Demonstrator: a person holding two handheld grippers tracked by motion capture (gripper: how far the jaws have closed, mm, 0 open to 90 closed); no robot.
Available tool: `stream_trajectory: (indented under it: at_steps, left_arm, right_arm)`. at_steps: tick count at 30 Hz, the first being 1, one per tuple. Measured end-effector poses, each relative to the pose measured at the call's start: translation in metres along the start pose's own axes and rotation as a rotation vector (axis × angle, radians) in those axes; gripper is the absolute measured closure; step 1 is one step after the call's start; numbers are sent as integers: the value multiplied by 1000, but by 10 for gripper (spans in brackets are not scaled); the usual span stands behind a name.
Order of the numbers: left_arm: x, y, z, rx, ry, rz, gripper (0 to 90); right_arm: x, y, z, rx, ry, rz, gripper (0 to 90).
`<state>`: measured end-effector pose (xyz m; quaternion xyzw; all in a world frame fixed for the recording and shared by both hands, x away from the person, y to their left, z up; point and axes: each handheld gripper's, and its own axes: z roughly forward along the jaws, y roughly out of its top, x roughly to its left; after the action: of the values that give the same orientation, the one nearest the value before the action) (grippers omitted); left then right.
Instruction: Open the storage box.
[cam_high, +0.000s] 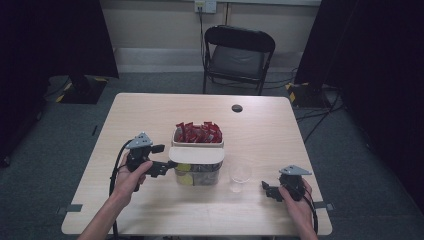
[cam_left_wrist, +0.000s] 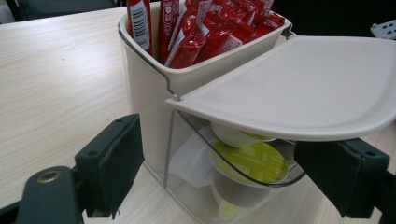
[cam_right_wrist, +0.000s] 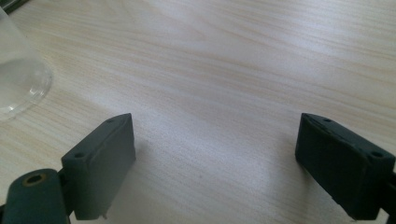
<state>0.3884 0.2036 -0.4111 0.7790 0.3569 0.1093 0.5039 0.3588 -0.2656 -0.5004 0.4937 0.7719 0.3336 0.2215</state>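
The left tongs (cam_high: 161, 159) sit at the left side of a cream container (cam_high: 197, 155) in the middle of the pale wooden surface (cam_high: 150, 110), with their jaws spread wide. In the left gripper view the two black jaws stand either side of the container's lower clear compartment (cam_left_wrist: 196, 158), and neither one presses on it. A flat cream lid (cam_left_wrist: 299, 84) sticks out over that compartment, tilted and lifted at its front edge, just above the right-hand jaw.

The upper tub of the container holds upright red sachets (cam_left_wrist: 205, 32). One carries a white panel with a barcode and another has white lettering, but the print is too small and blurred to read. Below the lid, the clear compartment holds small portion cups with yellow-green foil tops (cam_left_wrist: 252, 161); no writing on them can be made out.

The right tongs (cam_high: 268, 190) rest low over the surface near its front right corner, well apart from the container, jaws spread with nothing between them but bare wood. A clear plastic cup (cam_high: 240, 176) stands between the container and the right tongs, near both; its rim edges into the right gripper view at the upper left (cam_right_wrist: 18, 79).
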Motion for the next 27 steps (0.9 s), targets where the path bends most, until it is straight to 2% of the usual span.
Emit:
stream_trajectory:
  at_steps: [14, 17, 24, 27]
  left_arm:
    - [4, 11, -1, -6, 4, 18, 155]
    - [7, 11, 0, -1, 2, 9, 154]
    - [7, 18, 0, 5, 13, 27, 155]
    - [7, 19, 0, 0, 3, 21, 154]
  right_arm:
    - [0, 0, 0, 0, 0, 0, 114]
    - [0, 0, 0, 0, 0, 0, 114]
    - [0, 0, 0, 0, 0, 0, 114]
    - [0, 0, 0, 0, 0, 0, 114]
